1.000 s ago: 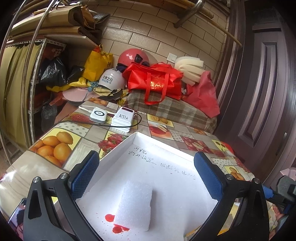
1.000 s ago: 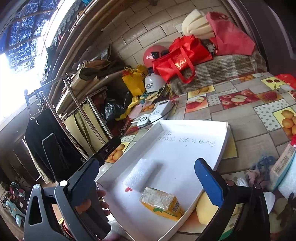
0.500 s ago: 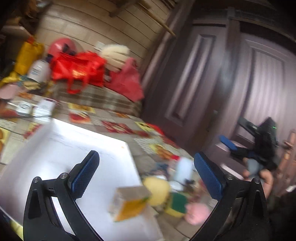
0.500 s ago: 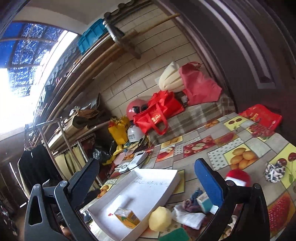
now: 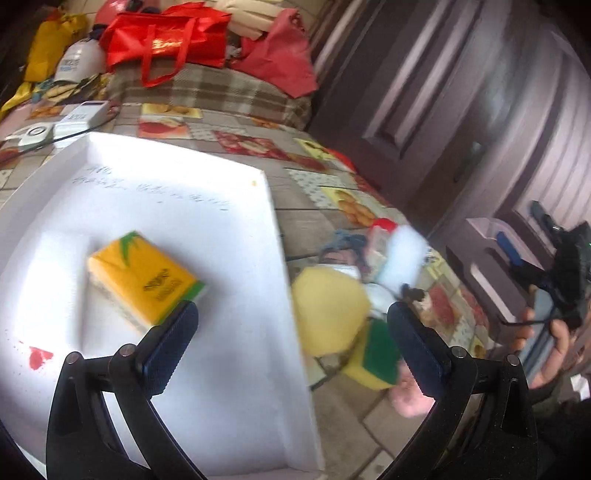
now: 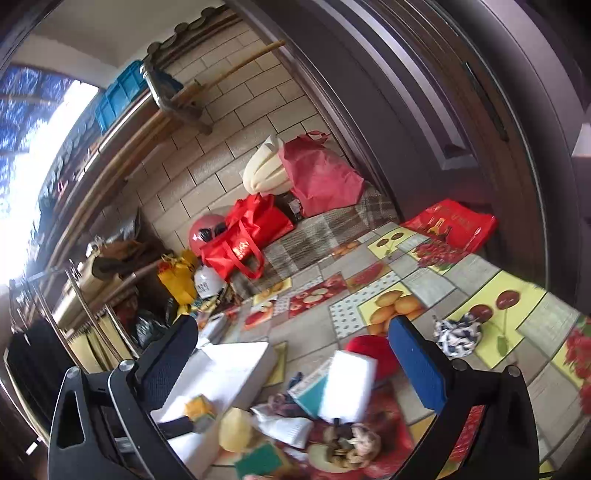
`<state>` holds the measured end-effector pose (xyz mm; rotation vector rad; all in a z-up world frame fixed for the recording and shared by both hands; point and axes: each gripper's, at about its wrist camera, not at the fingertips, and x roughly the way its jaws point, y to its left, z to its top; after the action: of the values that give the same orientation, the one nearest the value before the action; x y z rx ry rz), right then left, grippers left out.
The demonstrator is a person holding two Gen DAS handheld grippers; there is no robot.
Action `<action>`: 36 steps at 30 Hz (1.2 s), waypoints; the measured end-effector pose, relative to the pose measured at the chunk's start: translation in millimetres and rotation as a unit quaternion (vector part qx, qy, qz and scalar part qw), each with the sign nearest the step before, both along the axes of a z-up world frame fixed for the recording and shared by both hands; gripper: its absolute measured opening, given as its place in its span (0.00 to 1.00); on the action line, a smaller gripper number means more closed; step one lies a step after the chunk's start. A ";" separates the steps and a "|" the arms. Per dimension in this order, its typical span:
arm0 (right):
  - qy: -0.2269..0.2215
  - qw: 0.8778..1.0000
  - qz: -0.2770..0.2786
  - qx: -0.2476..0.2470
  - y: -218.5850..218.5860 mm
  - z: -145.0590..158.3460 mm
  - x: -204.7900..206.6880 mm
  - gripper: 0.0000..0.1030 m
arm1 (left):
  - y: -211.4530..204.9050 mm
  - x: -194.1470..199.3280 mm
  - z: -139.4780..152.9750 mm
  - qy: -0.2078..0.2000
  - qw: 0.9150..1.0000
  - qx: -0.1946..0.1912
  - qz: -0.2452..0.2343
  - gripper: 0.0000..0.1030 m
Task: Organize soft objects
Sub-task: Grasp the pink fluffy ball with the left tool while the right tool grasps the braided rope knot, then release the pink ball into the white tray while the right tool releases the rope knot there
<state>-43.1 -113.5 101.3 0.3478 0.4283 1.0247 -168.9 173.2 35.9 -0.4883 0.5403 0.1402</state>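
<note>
Both cameras have swung off the white tray (image 5: 288, 332) toward the desk's right-edge pile; left fingers (image 5: 170, 343) and right fingers (image 6: 417, 365) released, empty — blurred haste risks nudging the yellow sponge (image 5: 328, 310).

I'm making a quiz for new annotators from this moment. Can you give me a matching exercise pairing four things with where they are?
Things:
1. tissue pack
2. yellow sponge
3. red bag
4. left gripper

Places:
A. on the checked cloth at the back
B. inside the white tray
C. open, above the tray's right edge
D. on the table just right of the tray

Pairs: 1-B, 2-D, 3-A, 4-C
</note>
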 end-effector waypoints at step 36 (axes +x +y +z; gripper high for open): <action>-0.016 0.943 0.168 -0.287 60.5 -82.7 9.5 0.30 | -158.0 53.8 -13.7 0.057 0.951 0.245 -0.180 0.61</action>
<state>-33.6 -52.9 18.6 -0.2769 0.7496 1.1805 -115.1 15.2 22.3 0.1086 0.6735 -0.0501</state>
